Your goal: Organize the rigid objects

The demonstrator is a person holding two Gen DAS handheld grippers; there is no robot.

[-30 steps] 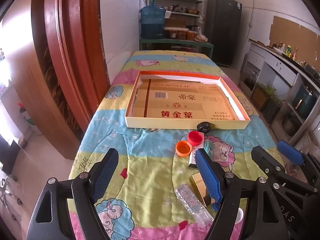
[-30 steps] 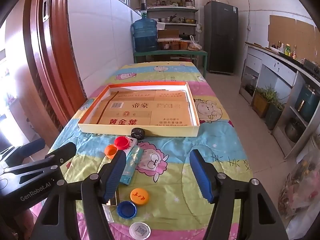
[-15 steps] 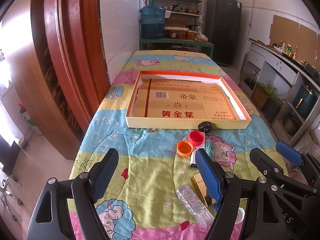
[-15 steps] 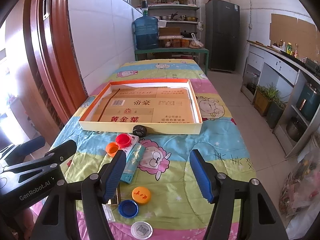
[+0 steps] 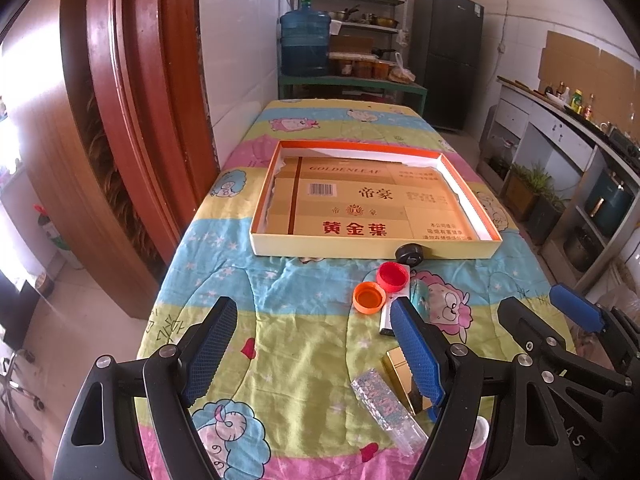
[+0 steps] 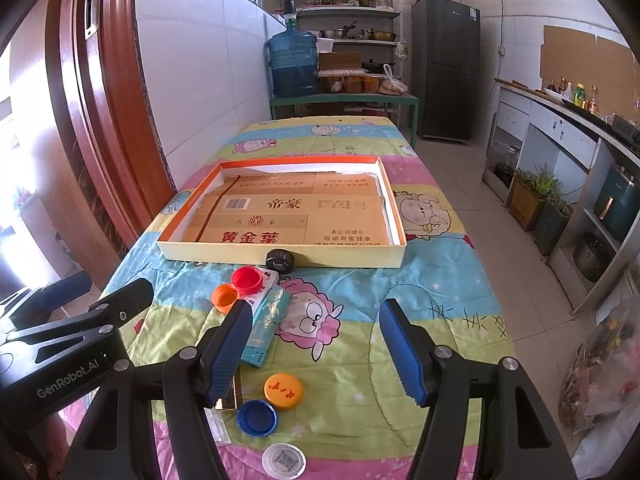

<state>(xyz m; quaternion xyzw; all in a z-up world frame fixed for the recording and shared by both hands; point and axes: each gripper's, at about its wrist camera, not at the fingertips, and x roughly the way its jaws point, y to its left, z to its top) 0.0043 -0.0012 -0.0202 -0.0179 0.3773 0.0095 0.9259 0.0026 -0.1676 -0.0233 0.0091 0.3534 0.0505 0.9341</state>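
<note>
Here the left claw (image 5: 312, 344) hangs released above the counter (image 5: 304, 320), its blue ribbed fingers spread wide with nothing between them, and the right claw (image 6: 316, 344) is likewise released and carries nothing. Ahead of both claws lies a shallow cardboard tray (image 6: 280, 254), pale yellow outside with an orange rim, lined with flattened brown carton printed with red Chinese characters and a barcode. A black round cap (image 6: 280, 259) rests touching the tray's near wall. Just nearer sit a red cap (image 6: 247, 279) and an orange cap (image 6: 224, 297), both open side up and touching each other, beside the tip of the right claw's left finger. A teal and white flat box (image 6: 266, 320) lies slanted next to that same finger, partly hidden by it. Between the right claw's fingers, low down, an orange-yellow cap (image 6: 283, 390) with red marks touches a blue cap (image 6: 257, 417), and a white lid with a printed code (image 6: 283, 461) sits nearer still. In the left wrist view, a shiny gold box (image 5: 400, 372) and a clear glittery wrapped bar (image 5: 386, 408) lie just beside the left claw's right finger. The counter is covered in a cartoon sheep cloth of blue, yellow and pink bands.
</note>
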